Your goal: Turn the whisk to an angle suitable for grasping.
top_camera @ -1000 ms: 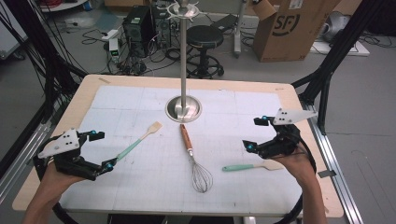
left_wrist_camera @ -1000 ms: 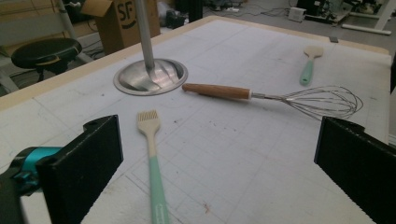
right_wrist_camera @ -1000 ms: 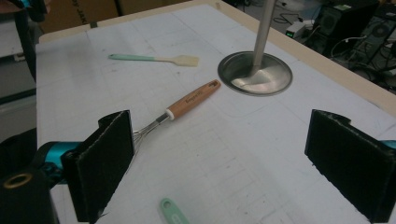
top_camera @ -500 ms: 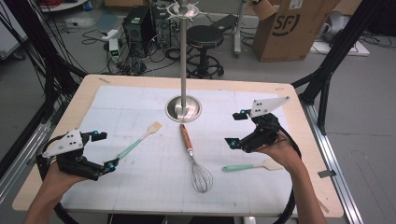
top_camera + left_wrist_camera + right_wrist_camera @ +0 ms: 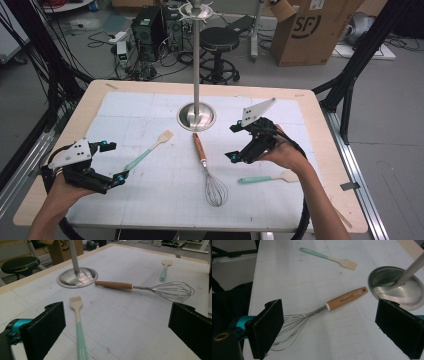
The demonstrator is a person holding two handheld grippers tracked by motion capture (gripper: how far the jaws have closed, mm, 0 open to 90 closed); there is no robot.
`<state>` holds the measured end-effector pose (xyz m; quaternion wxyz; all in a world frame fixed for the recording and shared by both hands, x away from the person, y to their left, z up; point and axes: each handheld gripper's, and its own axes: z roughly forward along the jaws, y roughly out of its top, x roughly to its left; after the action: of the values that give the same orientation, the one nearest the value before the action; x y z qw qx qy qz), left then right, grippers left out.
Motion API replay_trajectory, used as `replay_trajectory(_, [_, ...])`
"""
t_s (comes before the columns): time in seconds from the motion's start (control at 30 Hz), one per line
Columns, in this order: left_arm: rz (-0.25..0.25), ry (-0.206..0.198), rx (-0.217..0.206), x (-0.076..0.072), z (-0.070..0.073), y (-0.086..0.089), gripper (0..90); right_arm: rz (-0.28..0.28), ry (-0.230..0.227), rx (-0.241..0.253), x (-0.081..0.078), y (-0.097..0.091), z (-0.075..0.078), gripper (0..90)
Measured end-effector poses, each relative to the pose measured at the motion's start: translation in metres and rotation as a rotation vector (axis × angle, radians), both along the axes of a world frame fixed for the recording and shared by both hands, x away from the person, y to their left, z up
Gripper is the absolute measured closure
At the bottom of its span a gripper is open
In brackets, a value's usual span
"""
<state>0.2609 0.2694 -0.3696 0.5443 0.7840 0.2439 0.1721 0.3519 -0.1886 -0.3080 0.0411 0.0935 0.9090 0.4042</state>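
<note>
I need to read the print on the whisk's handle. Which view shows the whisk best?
The right gripper view: the whisk lies close between the open tongs, handle print visible. The left gripper view shows it whole but farther off; the high view shows it small, from above.

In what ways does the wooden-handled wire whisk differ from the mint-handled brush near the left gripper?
The wooden-handled wire whisk has a brown handle and a metal wire cage; the mint-handled brush has a pale flat head. The whisk lies mid-table, the brush farther left. Both lie flat, ungripped.

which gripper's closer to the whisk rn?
Right. The right gripper hangs open just right of the whisk, near its handle; the left gripper sits open far to its left.
</note>
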Motion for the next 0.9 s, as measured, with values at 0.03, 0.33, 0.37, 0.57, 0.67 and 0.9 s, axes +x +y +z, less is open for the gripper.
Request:
replay_trajectory(0.03, [0.0, 0.0, 0.0, 0.0, 0.0, 0.0, 1.7, 0.01, 0.007, -0.01, 0.0, 0.004, -0.001, 6.8])
replay_trajectory(0.33, [-0.004, 0.0, 0.007, 0.0, -0.001, -0.001, 1.7, 0.087, 0.053, -0.081, 0.002, 0.038, -0.017, 23.9])
replay_trajectory(0.37, [-0.004, 0.001, 0.006, 0.0, -0.001, -0.001, 1.6, 0.095, 0.059, -0.087, 0.002, 0.04, -0.019, 26.0])
replay_trajectory(0.57, [-0.004, 0.002, 0.006, 0.0, -0.001, -0.002, 1.6, 0.127, 0.097, -0.125, 0.005, 0.057, -0.027, 43.0])
replay_trajectory(0.67, [-0.006, 0.001, 0.008, 0.0, -0.001, -0.002, 1.7, 0.133, 0.09, -0.142, 0.007, 0.065, -0.031, 54.1])
replay_trajectory(0.9, [-0.007, 0.0, 0.013, 0.0, -0.001, -0.002, 1.6, 0.161, 0.072, -0.201, 0.007, 0.081, -0.043, 79.2])
